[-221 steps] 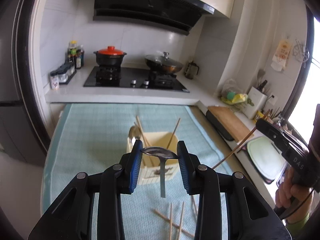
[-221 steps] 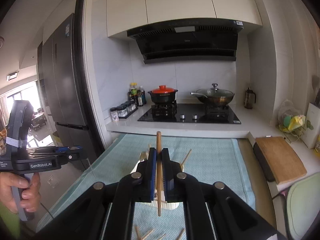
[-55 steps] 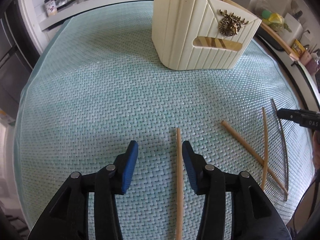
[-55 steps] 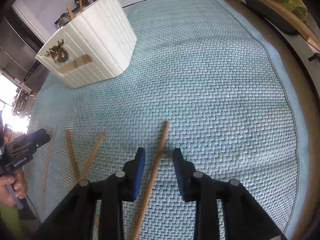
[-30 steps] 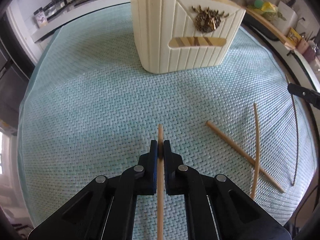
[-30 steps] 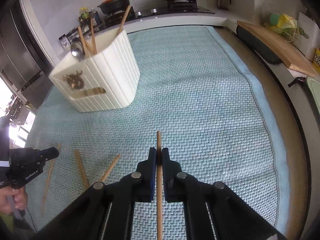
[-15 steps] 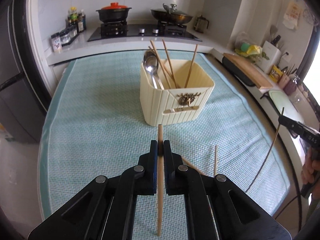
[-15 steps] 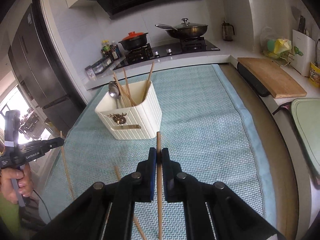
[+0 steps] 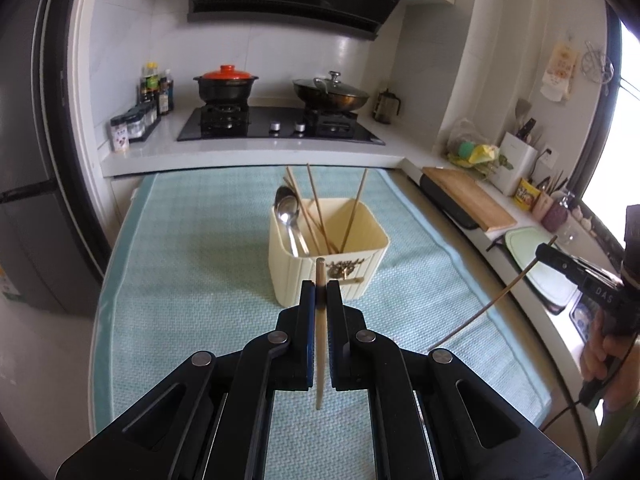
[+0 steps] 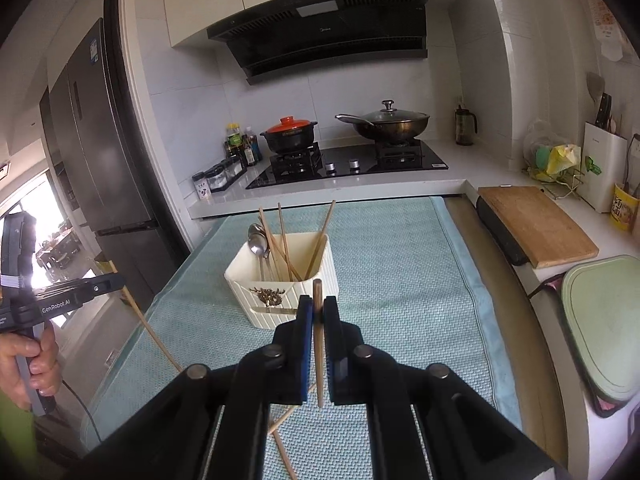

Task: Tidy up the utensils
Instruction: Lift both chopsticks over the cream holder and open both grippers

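Above a teal mat (image 9: 192,264) facing the stove (image 9: 276,124), left gripper (image 9: 320,292) and right gripper (image 10: 318,308) each clamp 1 chopstick (image 9: 320,336).

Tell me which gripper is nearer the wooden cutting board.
Right. The right gripper has the cutting board ahead to its right; the left gripper sits farther left of it.

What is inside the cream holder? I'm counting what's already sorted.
Inside the cream holder: metal spoons on its left and several wooden chopsticks leaning. Its walls hide their lower ends and the bottom, so exact counts are unclear.
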Demonstrator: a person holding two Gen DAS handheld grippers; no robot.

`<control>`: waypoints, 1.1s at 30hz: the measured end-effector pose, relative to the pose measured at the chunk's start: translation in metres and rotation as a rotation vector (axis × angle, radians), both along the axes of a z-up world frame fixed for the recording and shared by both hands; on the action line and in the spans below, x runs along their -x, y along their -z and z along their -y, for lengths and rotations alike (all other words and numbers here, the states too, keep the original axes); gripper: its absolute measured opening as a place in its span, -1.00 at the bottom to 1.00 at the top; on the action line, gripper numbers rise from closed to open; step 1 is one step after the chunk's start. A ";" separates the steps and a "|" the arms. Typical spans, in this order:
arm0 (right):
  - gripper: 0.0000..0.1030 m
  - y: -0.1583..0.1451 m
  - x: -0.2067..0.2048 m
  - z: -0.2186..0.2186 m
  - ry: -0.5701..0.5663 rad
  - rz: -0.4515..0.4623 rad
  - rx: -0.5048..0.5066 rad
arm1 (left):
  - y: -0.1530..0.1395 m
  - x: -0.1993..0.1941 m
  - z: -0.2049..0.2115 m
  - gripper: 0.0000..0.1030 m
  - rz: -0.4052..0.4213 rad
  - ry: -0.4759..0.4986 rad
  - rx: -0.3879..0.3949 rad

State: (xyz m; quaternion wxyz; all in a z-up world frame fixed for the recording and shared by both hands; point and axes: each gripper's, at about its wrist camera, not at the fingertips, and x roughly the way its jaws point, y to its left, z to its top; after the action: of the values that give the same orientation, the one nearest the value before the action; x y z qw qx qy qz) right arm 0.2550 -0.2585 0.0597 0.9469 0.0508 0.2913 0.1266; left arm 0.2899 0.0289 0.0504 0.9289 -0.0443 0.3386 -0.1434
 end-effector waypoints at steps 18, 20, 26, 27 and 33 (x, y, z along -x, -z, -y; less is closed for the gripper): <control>-0.89 -0.066 -0.027 -0.033 -0.040 0.131 0.020 | -0.086 -0.023 0.001 -0.94 0.154 0.004 0.090; -0.89 -0.077 -0.034 -0.036 -0.036 0.160 0.015 | -0.103 -0.030 0.001 -0.94 0.198 -0.012 0.096; -0.89 -0.100 -0.062 -0.050 -0.016 0.250 0.023 | -0.122 -0.064 0.007 -0.94 0.282 -0.090 0.047; -0.89 -0.101 -0.068 -0.052 -0.018 0.259 0.016 | -0.120 -0.071 0.009 -0.94 0.288 -0.103 0.029; -0.89 -0.082 -0.111 -0.067 -0.044 0.243 0.005 | -0.078 -0.118 0.014 -0.94 0.216 -0.133 0.024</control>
State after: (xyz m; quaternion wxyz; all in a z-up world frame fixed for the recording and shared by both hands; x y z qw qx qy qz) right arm 0.3655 -0.1920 0.1417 0.9723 0.0261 0.1756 0.1519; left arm 0.4081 0.0149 0.1283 0.9668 -0.0618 0.2310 -0.0894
